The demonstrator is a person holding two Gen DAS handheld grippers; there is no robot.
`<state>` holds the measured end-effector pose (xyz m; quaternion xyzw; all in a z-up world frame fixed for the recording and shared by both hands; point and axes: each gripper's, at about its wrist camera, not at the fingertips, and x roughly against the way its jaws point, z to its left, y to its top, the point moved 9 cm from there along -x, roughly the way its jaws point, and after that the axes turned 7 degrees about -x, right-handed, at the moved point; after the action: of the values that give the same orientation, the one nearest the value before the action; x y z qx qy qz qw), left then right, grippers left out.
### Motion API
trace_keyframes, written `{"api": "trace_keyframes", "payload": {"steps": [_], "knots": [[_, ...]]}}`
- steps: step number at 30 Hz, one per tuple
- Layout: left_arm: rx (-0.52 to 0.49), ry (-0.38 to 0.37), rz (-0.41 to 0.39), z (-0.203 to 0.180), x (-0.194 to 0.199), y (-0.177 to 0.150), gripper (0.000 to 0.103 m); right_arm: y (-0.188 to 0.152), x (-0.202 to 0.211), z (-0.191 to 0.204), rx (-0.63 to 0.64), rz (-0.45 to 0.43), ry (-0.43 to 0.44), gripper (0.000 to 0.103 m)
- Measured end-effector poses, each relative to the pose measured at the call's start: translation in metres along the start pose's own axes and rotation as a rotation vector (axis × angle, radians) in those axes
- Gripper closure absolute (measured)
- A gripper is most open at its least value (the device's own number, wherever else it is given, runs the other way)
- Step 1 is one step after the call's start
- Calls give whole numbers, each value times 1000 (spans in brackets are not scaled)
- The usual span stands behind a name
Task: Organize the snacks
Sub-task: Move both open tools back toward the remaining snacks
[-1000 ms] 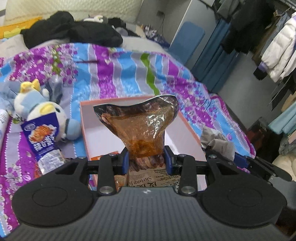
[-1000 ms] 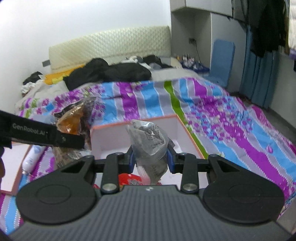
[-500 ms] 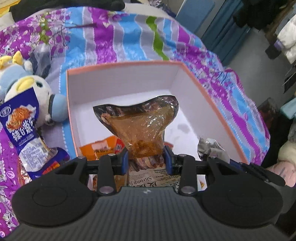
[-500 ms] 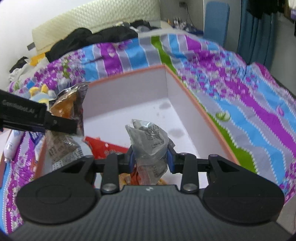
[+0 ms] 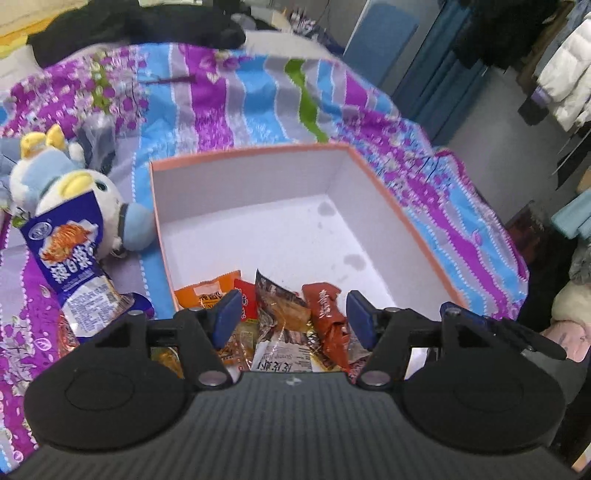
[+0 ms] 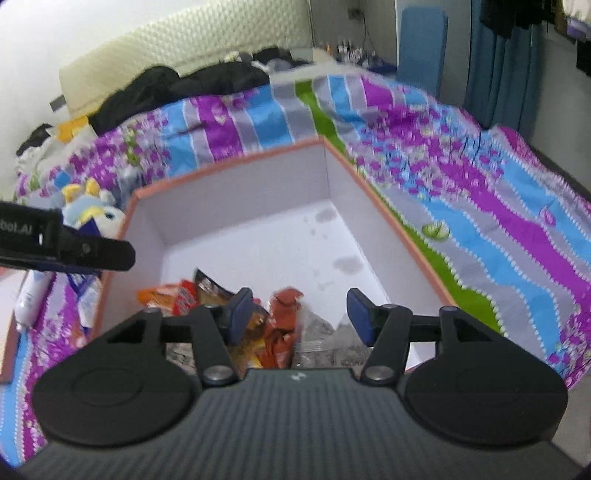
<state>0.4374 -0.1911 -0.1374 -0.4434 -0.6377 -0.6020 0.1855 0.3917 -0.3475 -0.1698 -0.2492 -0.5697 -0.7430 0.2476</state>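
A shallow white box with an orange rim (image 5: 255, 151) lies on the bed; it also shows in the right wrist view (image 6: 229, 166). Several snack packets lie in its near end: an orange one (image 5: 207, 291), a clear brown shrimp bag (image 5: 282, 314) and a red one (image 5: 327, 310). A crinkled silver packet (image 6: 314, 332) lies beside the red one (image 6: 286, 314). My left gripper (image 5: 293, 317) is open and empty above the pile. My right gripper (image 6: 299, 317) is open and empty above the same pile. A blue snack bag (image 5: 74, 258) lies outside the box on the left.
A plush penguin (image 5: 74, 188) sits left of the box on the striped quilt (image 5: 240, 92). Black clothes (image 5: 129, 26) are heaped at the bed's head. A white bottle (image 6: 31, 299) lies at far left. The left gripper's body (image 6: 66, 247) crosses the right view.
Both grippers have opened. The brown shrimp bag has dropped from the left one and the silver packet from the right one into the box's near end. Both grippers have moved over the box.
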Motion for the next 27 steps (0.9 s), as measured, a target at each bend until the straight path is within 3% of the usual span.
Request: {"api": "trace_keyframes", "payload": {"steps": [13,19,27], "knots": [[5,2,-171,-7,126,-15,35,8,98,44,38,-161,50,44],[-11,3,-237,-3,166,-47,35,-11,129,60,49,-201,59,44],[-12,46,-262,17,194,-97,35,-52,154,86,33,-237,98,44]]}}
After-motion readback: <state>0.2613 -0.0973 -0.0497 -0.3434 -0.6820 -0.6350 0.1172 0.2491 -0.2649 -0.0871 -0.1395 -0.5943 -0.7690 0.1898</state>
